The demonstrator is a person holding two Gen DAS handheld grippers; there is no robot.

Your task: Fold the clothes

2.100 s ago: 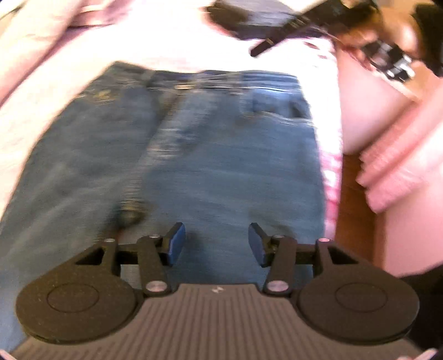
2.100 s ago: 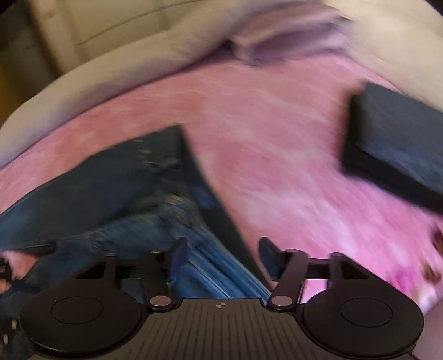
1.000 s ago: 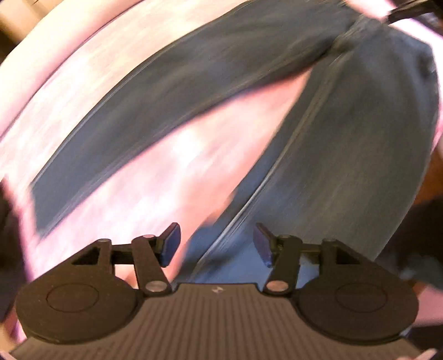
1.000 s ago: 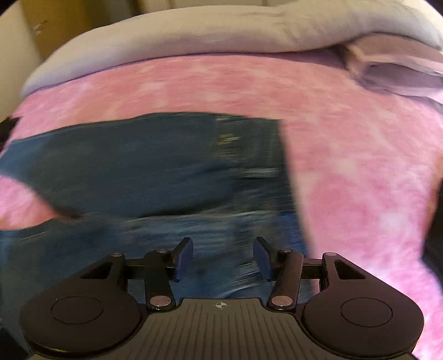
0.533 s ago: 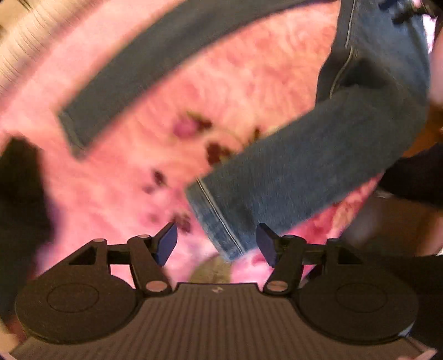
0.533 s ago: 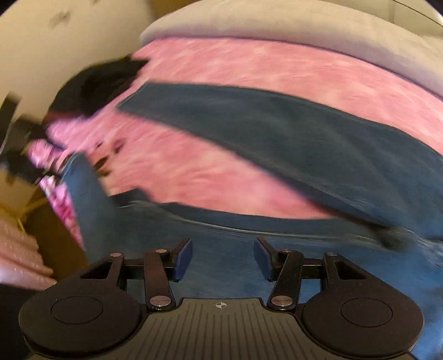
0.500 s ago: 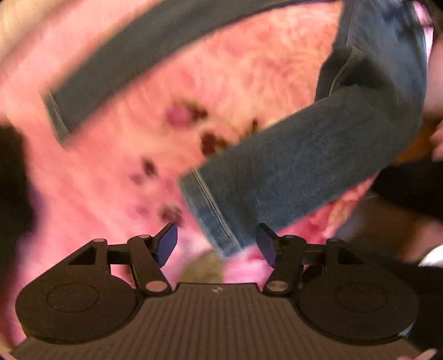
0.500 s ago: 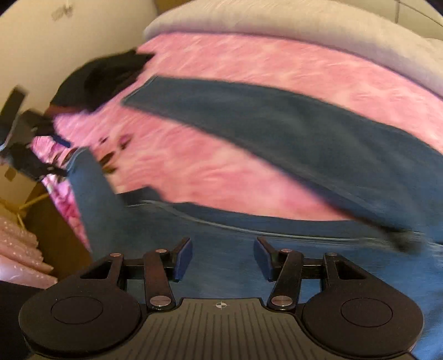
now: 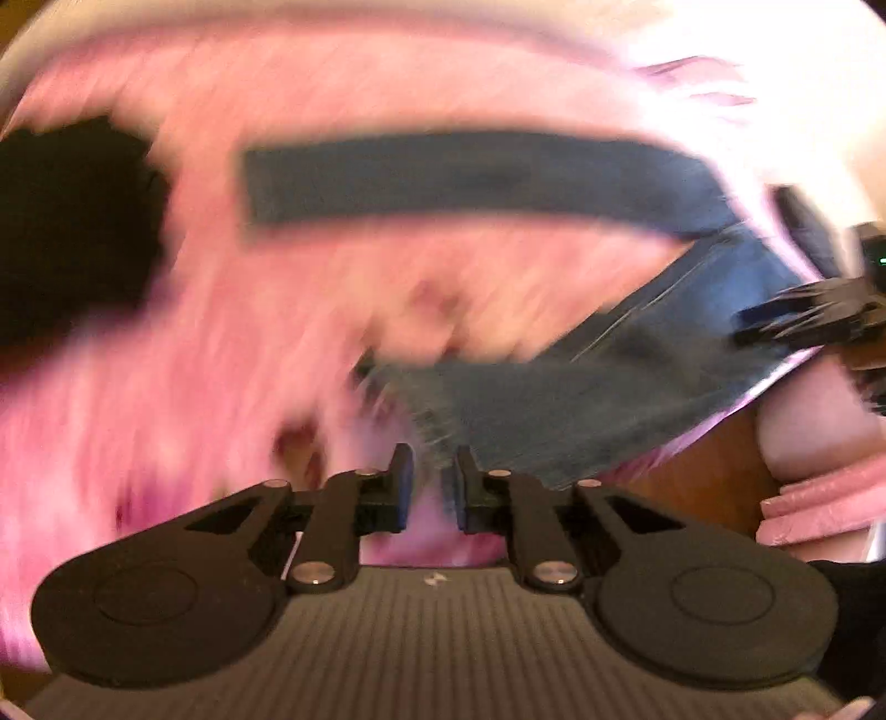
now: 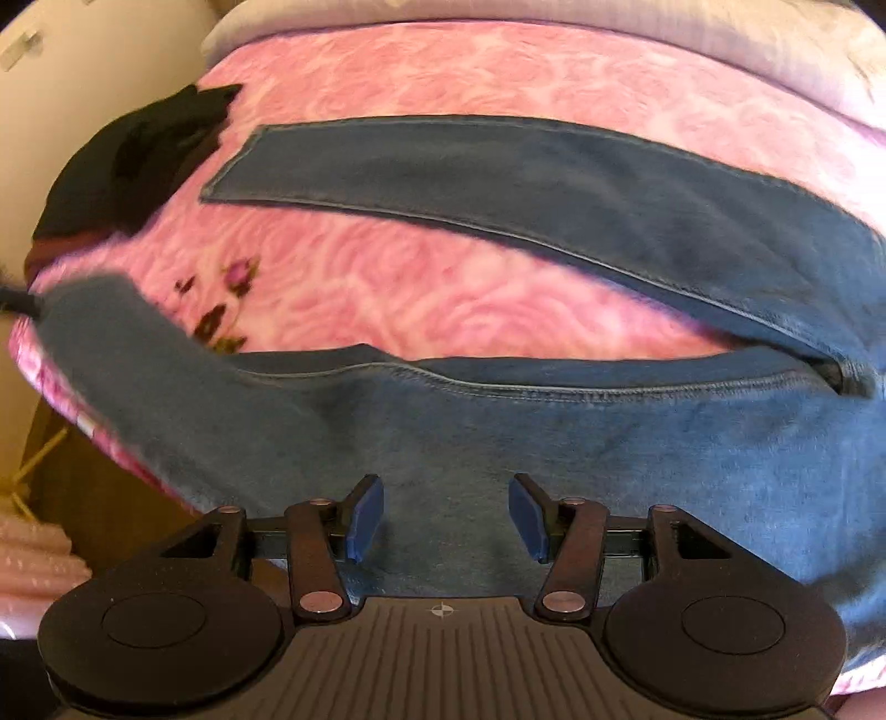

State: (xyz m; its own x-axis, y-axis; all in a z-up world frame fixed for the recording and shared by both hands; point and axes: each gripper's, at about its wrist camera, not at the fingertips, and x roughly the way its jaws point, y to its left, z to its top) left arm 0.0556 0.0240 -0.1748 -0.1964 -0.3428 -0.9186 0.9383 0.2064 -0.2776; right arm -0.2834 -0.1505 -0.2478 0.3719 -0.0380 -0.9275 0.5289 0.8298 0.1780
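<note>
A pair of blue jeans [image 10: 554, 421] lies spread on a pink bedspread [image 10: 421, 288], its legs apart in a V. The far leg [image 10: 498, 166] lies flat. The near leg's hem [image 9: 443, 410] sits right at my left gripper [image 9: 429, 482], whose jaws are nearly closed on it; the view is blurred. In the right wrist view that hem end [image 10: 94, 310] is lifted at the bed's left edge. My right gripper [image 10: 446, 518] is open and empty, just above the near leg's thigh. It also shows in the left wrist view [image 9: 803, 315].
A black garment [image 10: 138, 155] lies at the bed's far left corner, also in the left wrist view [image 9: 72, 221]. A grey cover [image 10: 554, 16] runs along the far side. The bed's near edge drops to wooden floor [image 9: 698, 471]. Pink fabric [image 9: 830, 493] sits at right.
My left gripper has closed its jaws around the near leg's hem. The right gripper stays open over the thigh, and its view has swung slightly right.
</note>
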